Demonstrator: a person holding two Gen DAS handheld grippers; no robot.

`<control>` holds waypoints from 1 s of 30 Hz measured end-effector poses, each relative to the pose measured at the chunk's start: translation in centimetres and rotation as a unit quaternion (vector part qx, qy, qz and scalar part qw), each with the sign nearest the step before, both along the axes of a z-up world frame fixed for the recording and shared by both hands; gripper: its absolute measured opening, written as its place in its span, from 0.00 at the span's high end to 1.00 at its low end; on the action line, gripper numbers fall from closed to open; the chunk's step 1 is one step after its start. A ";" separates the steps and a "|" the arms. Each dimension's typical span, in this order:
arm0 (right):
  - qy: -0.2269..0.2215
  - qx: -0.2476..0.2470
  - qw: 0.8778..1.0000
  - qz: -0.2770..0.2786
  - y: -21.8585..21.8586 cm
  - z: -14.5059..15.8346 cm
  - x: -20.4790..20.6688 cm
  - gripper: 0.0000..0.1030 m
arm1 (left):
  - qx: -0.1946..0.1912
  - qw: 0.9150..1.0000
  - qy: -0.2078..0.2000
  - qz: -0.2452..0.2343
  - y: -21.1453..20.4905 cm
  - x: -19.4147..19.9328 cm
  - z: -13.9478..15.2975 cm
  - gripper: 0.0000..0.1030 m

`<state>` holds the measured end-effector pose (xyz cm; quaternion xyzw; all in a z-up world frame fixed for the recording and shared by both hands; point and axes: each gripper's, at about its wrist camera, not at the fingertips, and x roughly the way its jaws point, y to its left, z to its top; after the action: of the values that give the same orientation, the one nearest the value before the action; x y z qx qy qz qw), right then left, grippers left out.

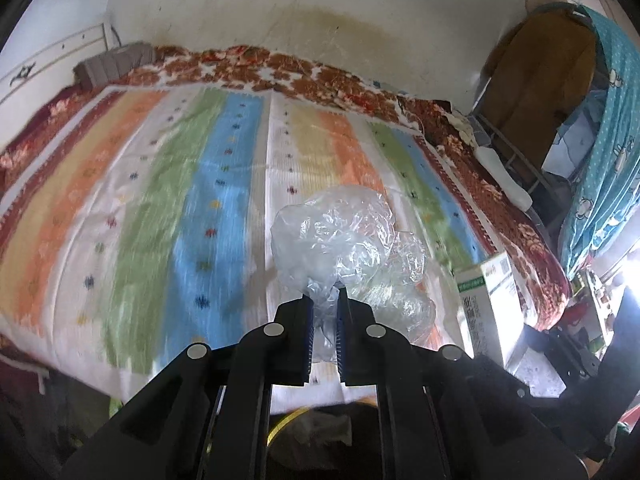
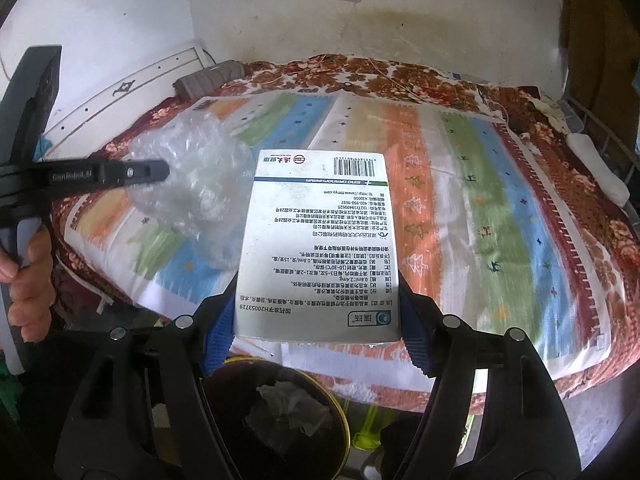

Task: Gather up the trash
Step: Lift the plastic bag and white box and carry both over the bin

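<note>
Trash items in hand: two. Left gripper (image 1: pixel 325 294) is clamping the gathered neck of a crumpled clear plastic bag (image 1: pixel 344 240), which is hanging in the air above the striped bed cover (image 1: pixel 160 184). Right gripper (image 2: pixel 316 316) is clamping a white medicine box (image 2: pixel 320 240) across its near end, pads pressing on both side faces; the printed face is turning up toward the camera, text upside down. The box is also showing at the right edge of the left wrist view, just beside the bag.

Both items are sitting clear of the bed, not touching it. A dark round bin with a yellow rim (image 2: pixel 344 412) is lying below the right gripper, close under the box, with crumpled paper (image 2: pixel 288 404) already inside. The person's hand (image 2: pixel 28 276) is gripping the left tool's handle at the left edge of the right wrist view.

Progress, as judged: pickup looks done for these two pieces; dropping them is still pending. No further loose trash is showing on the visible bed surface. Likely remaining: bringing both over the bin mouth and letting go.
</note>
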<state>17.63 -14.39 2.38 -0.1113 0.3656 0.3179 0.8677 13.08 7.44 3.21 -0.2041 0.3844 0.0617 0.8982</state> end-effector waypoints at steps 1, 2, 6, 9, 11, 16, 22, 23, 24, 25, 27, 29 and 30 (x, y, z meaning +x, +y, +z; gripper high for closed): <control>-0.002 0.002 1.000 0.000 -0.2 0.1 -0.3 0.36 | -0.001 1.000 0.003 0.000 -0.2 -0.3 -0.2 0.92; -0.003 0.004 1.000 0.000 -0.3 0.1 -0.6 0.36 | 0.000 1.000 0.006 0.000 -0.4 -0.6 -0.4 0.92; 0.002 0.008 1.000 -0.001 -1.2 -0.3 -2.0 0.36 | 0.012 1.000 0.004 -0.001 -1.2 -1.8 -0.4 0.92; 0.011 0.007 1.000 -0.001 -1.9 -0.9 -2.9 0.36 | 0.022 1.000 0.009 -0.005 -2.1 -2.5 -0.6 0.92; 0.017 0.009 1.000 -0.002 -2.3 -1.2 -3.3 0.36 | 0.027 1.000 0.013 -0.008 -2.6 -3.0 -0.9 0.92; 0.022 0.007 1.000 -0.004 -3.1 -2.1 -4.7 0.36 | 0.045 0.999 0.023 -0.008 -3.8 -4.3 -1.7 0.92; 0.037 -0.006 0.999 0.002 -3.3 -3.7 -6.5 0.36 | 0.063 0.997 0.049 -0.011 -6.0 -5.7 -3.3 0.92; 0.040 -0.008 0.999 0.003 -3.3 -3.9 -6.7 0.36 | 0.068 0.996 0.056 -0.012 -6.5 -5.9 -3.8 0.92; 0.043 -0.011 0.999 0.003 -3.3 -4.2 -7.0 0.36 | 0.073 0.995 0.062 -0.014 -6.9 -6.1 -4.1 0.92; 0.045 -0.014 0.999 0.004 -3.4 -4.4 -7.3 0.36 | 0.076 0.995 0.066 -0.016 -7.1 -6.3 -4.4 0.92; 0.051 -0.019 0.999 0.004 -3.5 -5.0 -7.7 0.36 | 0.090 0.993 0.076 -0.017 -7.8 -6.8 -5.0 0.92; 0.056 -0.027 0.998 0.003 -3.5 -5.6 -8.1 0.36 | 0.102 0.991 0.087 -0.015 -8.2 -7.2 -5.7 0.92; 0.060 -0.032 0.998 0.002 -3.5 -6.1 -8.3 0.36 | 0.104 0.990 0.091 -0.014 -8.3 -7.3 -5.9 0.92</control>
<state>9.33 -17.94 -3.68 -0.1208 0.4267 0.3142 0.8394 5.79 -0.88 -2.70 -0.0981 0.4591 0.1070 0.8764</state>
